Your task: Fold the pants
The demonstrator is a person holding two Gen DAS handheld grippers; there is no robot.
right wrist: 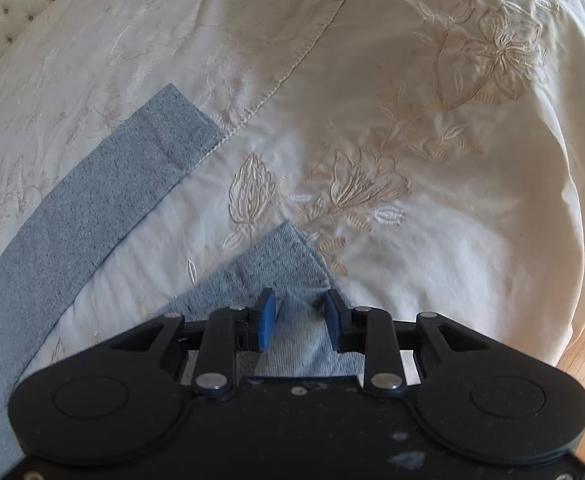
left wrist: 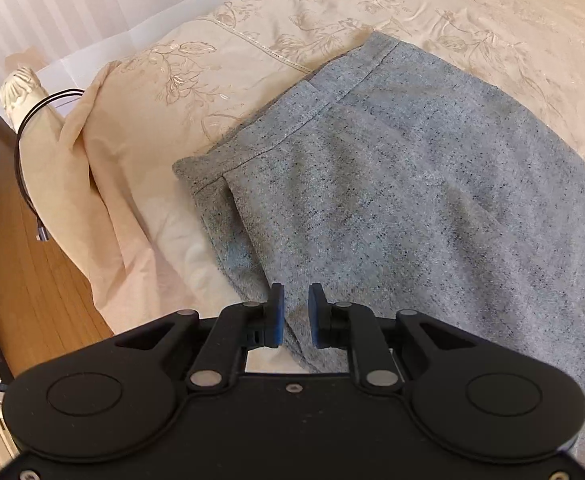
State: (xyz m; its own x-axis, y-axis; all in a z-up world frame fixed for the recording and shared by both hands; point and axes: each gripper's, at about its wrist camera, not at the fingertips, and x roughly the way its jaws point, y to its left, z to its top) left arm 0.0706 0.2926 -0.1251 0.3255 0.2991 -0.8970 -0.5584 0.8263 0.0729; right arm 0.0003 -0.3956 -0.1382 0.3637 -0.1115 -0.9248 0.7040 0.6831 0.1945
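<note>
- Grey pants (left wrist: 392,184) lie on the bed (left wrist: 220,80).
- Left tool (left wrist: 295,314) hovers spread over the pants' edge.
- Right tool (right wrist: 298,322) is spread around a leg hem (right wrist: 280,264).

Left wrist — close above pants (left wrist: 392,184), facing waistband; right wrist — low over hem; shared: bedspread (right wrist: 412,80).

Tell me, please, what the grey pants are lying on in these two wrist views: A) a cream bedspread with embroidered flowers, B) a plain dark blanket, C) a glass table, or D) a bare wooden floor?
A: the grey pants lie spread on a cream bedspread stitched with flower patterns, which shows around the fabric in both wrist views; wooden floor shows only past the bed's edge.
</note>
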